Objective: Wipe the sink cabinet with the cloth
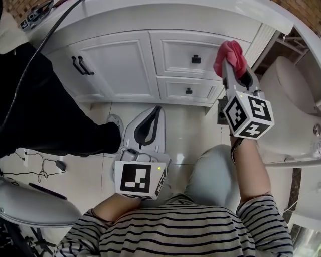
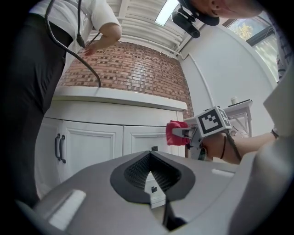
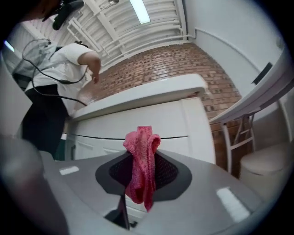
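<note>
While the left gripper (image 2: 150, 155) is closed, the right gripper (image 3: 143, 158) pinches the cloth (image 3: 139, 181).

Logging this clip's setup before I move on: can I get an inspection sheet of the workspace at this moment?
Surface: white sink cabinet, doors and drawers shut, no marks visible.
Job's things: pink cloth near the upper right drawer; contact unclear.
Clutter: nothing seen.
Grippers: right gripper shut on the cloth; left gripper shut, empty, held low.
Cables: black cable over the countertop; thin cables on the floor.
Surroundings: toilet at right, brick wall, a second person at left.
</note>
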`<state>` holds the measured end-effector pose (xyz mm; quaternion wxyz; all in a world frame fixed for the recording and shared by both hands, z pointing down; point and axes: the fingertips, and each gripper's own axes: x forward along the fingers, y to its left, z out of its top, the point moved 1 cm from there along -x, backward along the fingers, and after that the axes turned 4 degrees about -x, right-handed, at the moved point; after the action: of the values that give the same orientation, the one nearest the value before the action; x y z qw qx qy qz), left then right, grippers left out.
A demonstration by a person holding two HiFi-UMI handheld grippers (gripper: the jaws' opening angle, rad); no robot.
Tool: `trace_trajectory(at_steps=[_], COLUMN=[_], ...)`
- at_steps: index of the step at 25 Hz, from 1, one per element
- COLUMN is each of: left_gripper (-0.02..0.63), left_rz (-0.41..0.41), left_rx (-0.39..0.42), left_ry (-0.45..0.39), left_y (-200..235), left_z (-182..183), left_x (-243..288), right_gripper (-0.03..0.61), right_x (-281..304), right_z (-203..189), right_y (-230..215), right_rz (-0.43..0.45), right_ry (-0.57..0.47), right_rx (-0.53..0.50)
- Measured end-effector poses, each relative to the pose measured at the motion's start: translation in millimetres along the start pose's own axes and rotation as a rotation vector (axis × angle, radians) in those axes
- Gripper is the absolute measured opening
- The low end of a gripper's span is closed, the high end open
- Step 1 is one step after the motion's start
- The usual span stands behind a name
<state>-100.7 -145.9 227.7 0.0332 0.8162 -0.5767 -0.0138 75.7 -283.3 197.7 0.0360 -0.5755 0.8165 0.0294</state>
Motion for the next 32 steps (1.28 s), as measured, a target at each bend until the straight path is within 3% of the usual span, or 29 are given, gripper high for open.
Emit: trace_trajectory(at_steps=[2,5,10,14,19,28,30,32], left_gripper=[0.0,0.0,0.0,0.0,0.0,0.0,0.0,0.0], left_rz=[-0.001,0.0,0.015,0.016,-0.004,-0.033,-0.033,-0.035], left_rx=[0.005,0.006,0.009,0.01,0.019,0.026,0.02,0.015], left_ry=[0.003,0.013,0.018,0.023,0.025,0.012,0.018,0.027], left_y=[2.0,6.0,13.5,14.3,3.6,-15.6,-14.3,-13.3], left_z=[-0.1,-0.3,-2.9,-5.0,-6.9,-2.1,-4.5,-7.3], left_x=[-0.8,-2.3,-1.7,-1.4,4.1,12.9,13.9,14.1], right_gripper=[0.098,0.098,0.098,0.097,0.096,0.094,0.094,0.094], right_x=[17.3,45.3,78.5,69.8,39.3,-6.3,-18.9,-23.7], right_z=[-14.3,-37.4,-57.4,-62.4,-58.3,-73.2,-76.4,-75.3], right_y=[56.5,121.3,160.0,121.3,45.2,-90.5,-106.5,-94.8], right_rz=[0.132,0.255,0.307,0.228,0.104,-0.162,-0.225,-0.206], right_ry=[0.021,0.066,0.111,0.135,0.128,0.19,0.203,0.186], right_rx=[-0.017,-0.082,-0.222,-0.225,-0.167,-0.158,-0.108,-0.037])
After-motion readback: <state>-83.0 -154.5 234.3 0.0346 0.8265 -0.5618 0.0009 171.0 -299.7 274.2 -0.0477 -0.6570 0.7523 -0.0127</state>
